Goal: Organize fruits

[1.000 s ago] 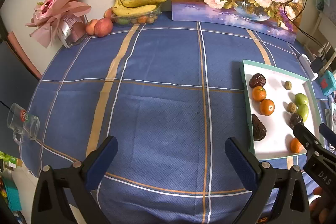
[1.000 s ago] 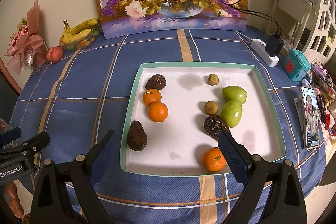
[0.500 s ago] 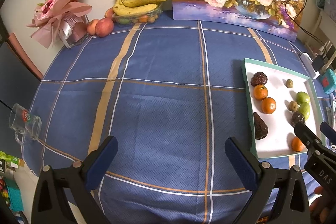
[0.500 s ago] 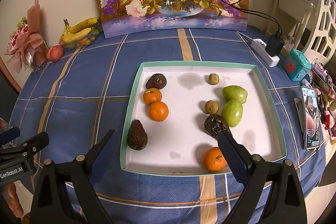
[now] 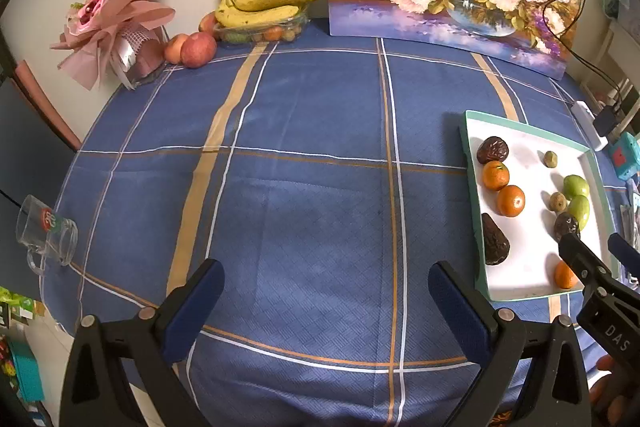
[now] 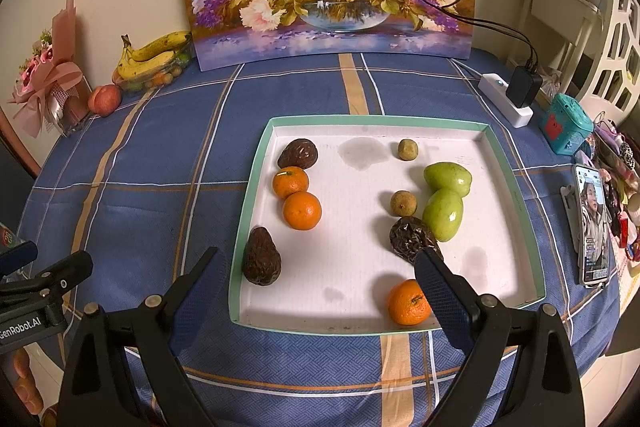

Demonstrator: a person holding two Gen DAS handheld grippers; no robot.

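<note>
Fruits (image 6: 302, 210) mixed in tray (image 6: 248, 227), kinds part-grouped; both grippers (image 6: 316, 281) (image 5: 326, 293) wide, empty, near tray edge.

Left claw (image 5: 326, 297): black plastic arms showing dark blue padded fingers (image 5: 195, 305), silver round screws sitting at the joints; white "GenRobot.AI" lettering showing on its body in the right wrist view. Right claw (image 6: 316, 285): matching black frame, blue pads (image 6: 440, 293), silver screws; white "DAS" lettering appearing on its side.

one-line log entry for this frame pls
left gripper: open, empty, over tablecloth | right gripper: open, empty, at tray near edge | fruit: all in tray, ungrasped
</note>
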